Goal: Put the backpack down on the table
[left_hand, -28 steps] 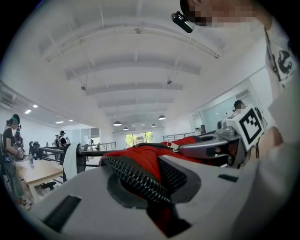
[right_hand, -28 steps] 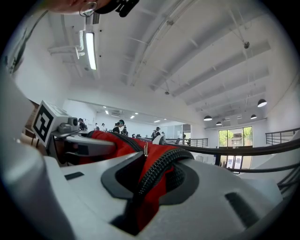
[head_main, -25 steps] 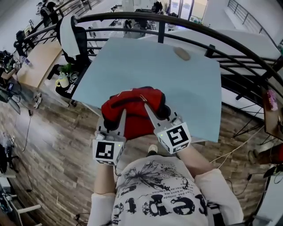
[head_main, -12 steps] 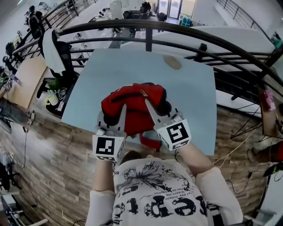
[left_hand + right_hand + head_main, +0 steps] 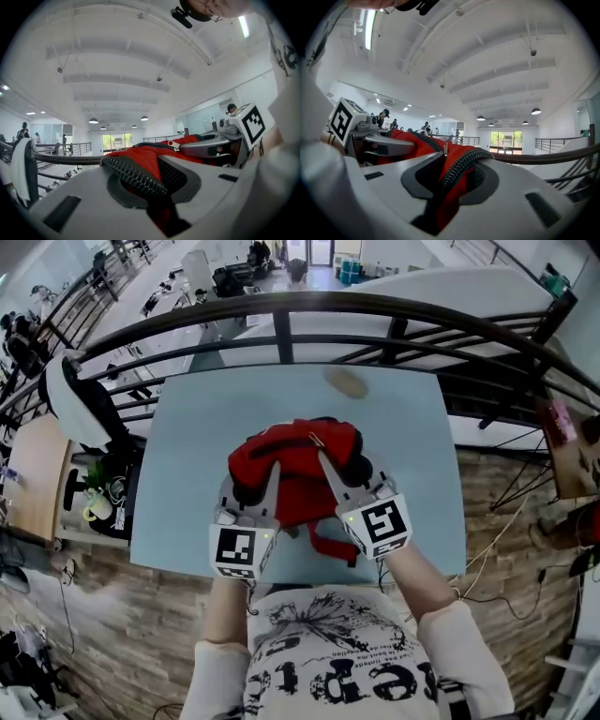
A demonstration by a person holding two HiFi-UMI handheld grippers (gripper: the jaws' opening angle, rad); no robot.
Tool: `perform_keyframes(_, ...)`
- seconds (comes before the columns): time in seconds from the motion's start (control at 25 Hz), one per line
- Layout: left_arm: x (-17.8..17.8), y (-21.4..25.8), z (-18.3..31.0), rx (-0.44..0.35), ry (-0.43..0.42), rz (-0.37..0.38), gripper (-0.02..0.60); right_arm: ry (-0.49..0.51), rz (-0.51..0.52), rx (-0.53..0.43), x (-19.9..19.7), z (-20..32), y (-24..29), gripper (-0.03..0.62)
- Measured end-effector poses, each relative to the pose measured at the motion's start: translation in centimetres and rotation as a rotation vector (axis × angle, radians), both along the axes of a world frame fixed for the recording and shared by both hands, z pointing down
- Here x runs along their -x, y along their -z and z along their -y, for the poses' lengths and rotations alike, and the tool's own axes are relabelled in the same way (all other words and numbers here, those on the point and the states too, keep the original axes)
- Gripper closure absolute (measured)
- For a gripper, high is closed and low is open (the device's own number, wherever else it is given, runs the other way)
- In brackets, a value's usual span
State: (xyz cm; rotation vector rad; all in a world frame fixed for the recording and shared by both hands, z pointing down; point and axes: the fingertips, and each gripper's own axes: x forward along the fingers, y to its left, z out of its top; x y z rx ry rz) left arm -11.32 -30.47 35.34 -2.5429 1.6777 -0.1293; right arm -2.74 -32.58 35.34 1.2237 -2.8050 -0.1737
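Observation:
A red backpack (image 5: 298, 463) with black trim hangs between my two grippers, over the near half of the pale blue table (image 5: 187, 456). My left gripper (image 5: 251, 486) is shut on the backpack's left side, red fabric and a black zipper edge (image 5: 133, 176) pinched between its jaws. My right gripper (image 5: 345, 472) is shut on the right side, where the red fabric and zipper (image 5: 454, 176) fill the gap between its jaws. A red strap (image 5: 328, 545) dangles below the bag near the table's front edge. Whether the bag touches the tabletop cannot be told.
A small tan object (image 5: 345, 382) lies on the table's far side. A dark curved railing (image 5: 309, 306) runs just behind the table. A chair with a white cloth (image 5: 75, 409) stands at the left, over wooden floor (image 5: 141, 615). The person's torso (image 5: 328, 662) is close to the front edge.
Both grippers have carried the backpack forward, from over the table's near edge to well over the tabletop. The grip on both sides looks unchanged.

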Motion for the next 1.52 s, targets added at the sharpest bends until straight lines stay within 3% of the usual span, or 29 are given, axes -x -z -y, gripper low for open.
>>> perform_keyframes(0.28, 2.0, -0.3, 8.5, 0.027, -0.092, -0.011, 0.522, -0.098, -0.021, 0.038, 1.8, 7.8, -0.3, 0.511)
perform_keyframes(0.68, 5.6, -1.0, 16.9, -0.016, -0.143, 0.011, 0.522, -0.177, -0.022, 0.036, 5.1, 15.7, -1.0, 0.511)
perform_keyframes(0.8, 5.8, -2.2, 17.7, -0.027, -0.141, 0.011, 0.522, -0.189, -0.025, 0.052, 5.2, 16.5, -2.2, 0.511)
perform_keyframes(1.04, 5.0, -7.1, 18.2, 0.077, -0.167, 0.0, 0.522, -0.199, -0.043, 0.147, 4.4, 16.8, -7.2, 0.51)
perform_keyframes(1.24, 5.7, -9.6, 17.8, 0.104, -0.193, -0.009, 0.522, -0.202, -0.048, 0.161, 5.2, 16.5, -9.9, 0.508)
perform_keyframes(1.52, 7.1, -13.5, 16.2, 0.173, -0.207, -0.084, 0.521, -0.219, -0.078, 0.232, 6.6, 15.0, -13.3, 0.503)
